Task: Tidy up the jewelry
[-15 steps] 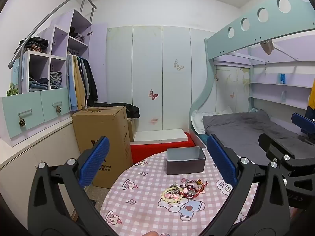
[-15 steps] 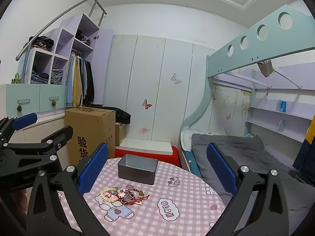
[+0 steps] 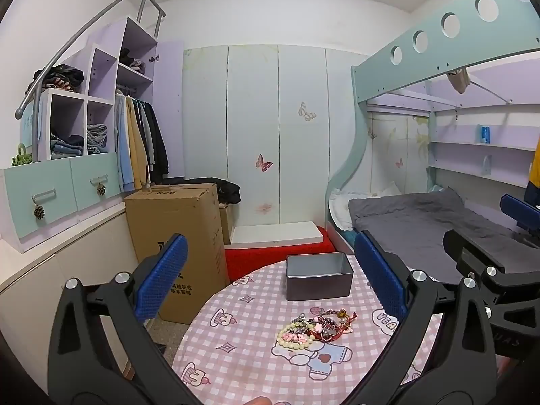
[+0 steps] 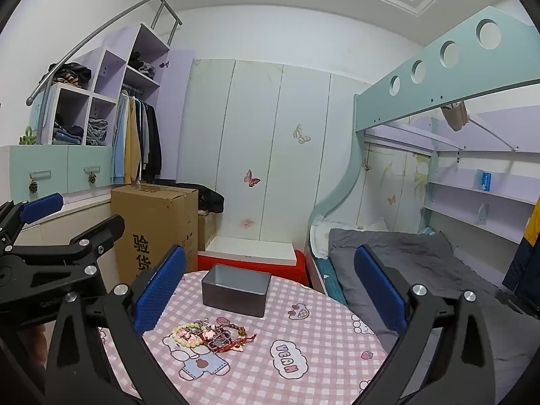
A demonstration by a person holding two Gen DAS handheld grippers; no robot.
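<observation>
Beaded bracelets [image 3: 315, 329] tangled in one pile on pink checked tablecloth [image 3: 236, 354], ahead of left gripper [image 3: 275, 281], ahead-left of right gripper [image 4: 270, 285]. Grey metal tin [image 3: 319, 280] just beyond pile, looks empty. Both grippers wide, holding nothing, above table. Judgement: nothing sorted yet; every piece left to move.

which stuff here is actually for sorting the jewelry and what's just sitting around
For the job:
pile of bracelets
grey metal tin
left tool, open
right tool, open

Just lying about:
cardboard box
hanging clothes
bed
</observation>
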